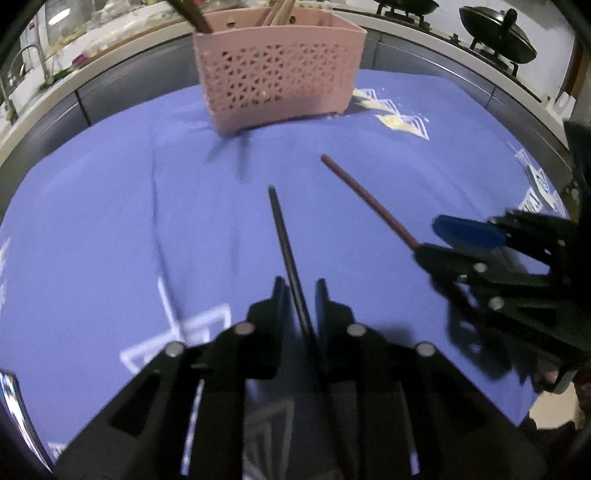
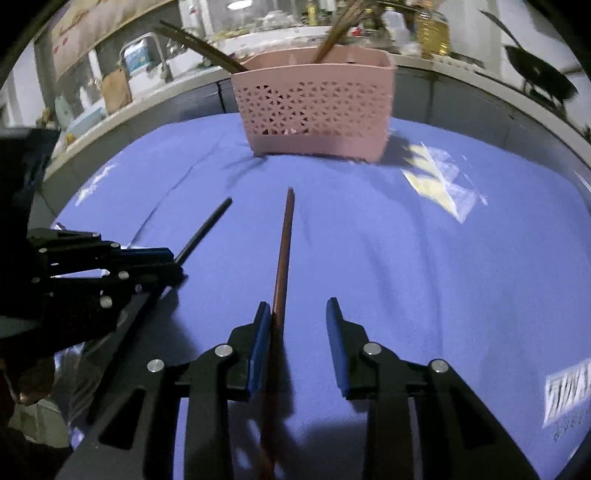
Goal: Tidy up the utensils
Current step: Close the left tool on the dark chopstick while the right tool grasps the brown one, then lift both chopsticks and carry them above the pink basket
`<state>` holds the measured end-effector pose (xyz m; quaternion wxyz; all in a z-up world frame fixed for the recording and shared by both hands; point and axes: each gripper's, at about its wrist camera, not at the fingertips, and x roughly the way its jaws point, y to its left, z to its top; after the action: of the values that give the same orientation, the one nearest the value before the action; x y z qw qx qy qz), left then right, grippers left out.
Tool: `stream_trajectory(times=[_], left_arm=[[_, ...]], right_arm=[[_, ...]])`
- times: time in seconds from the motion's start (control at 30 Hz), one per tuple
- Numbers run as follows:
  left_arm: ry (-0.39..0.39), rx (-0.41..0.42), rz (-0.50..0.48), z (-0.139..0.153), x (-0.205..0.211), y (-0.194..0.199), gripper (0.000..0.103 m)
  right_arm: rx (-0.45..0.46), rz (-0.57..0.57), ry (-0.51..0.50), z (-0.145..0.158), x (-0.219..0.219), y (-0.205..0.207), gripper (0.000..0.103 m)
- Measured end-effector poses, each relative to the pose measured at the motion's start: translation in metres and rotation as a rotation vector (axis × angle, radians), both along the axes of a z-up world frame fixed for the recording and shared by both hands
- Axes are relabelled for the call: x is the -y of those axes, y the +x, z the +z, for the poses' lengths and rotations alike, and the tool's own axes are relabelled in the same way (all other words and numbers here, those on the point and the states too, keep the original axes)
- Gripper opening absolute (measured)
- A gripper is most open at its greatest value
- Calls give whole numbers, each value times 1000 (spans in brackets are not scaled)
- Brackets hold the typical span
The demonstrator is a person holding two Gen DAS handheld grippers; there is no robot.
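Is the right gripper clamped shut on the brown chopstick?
No. The right gripper stands open; the brown chopstick lies against its left finger only, with a wide gap to the other.

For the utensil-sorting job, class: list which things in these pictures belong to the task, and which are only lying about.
Belong to the job:
- black chopstick between the left tongs
- brown chopstick between the open right tongs
- pink basket, already holding utensils

Just lying about:
- blue tablecloth
- black wok on the counter behind
- oil bottle
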<state>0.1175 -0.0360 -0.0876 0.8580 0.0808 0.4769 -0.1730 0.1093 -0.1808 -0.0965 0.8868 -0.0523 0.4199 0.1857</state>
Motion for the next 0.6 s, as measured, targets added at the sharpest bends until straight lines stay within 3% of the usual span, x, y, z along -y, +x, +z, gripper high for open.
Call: stream_trajectory(times=[0.17, 0.2, 0.27, 0.3, 0.4, 0.5, 0.6], left_arm=[[26, 22, -14, 1, 11, 27, 15], [18, 19, -12, 2, 10, 31, 11], [-13, 5, -7, 3, 7, 38, 7], [-21, 1, -5, 3, 7, 39, 6], [-53, -14, 7, 9, 1, 42, 5], [-129, 84, 16, 48, -11, 29, 5], [-205, 212, 11, 98, -28, 4, 5]], right_arm=[[-24, 38, -17, 5, -15, 51, 32], [-29, 49, -19, 5, -19, 59, 31], [-30, 71, -31, 6, -25, 69, 20], [-33, 86, -30, 6, -27, 73, 8], [-89, 91, 9, 9, -25, 82, 5], [-80, 76, 142, 30, -9, 75, 5], [42, 55, 280, 74, 14, 51, 5]])
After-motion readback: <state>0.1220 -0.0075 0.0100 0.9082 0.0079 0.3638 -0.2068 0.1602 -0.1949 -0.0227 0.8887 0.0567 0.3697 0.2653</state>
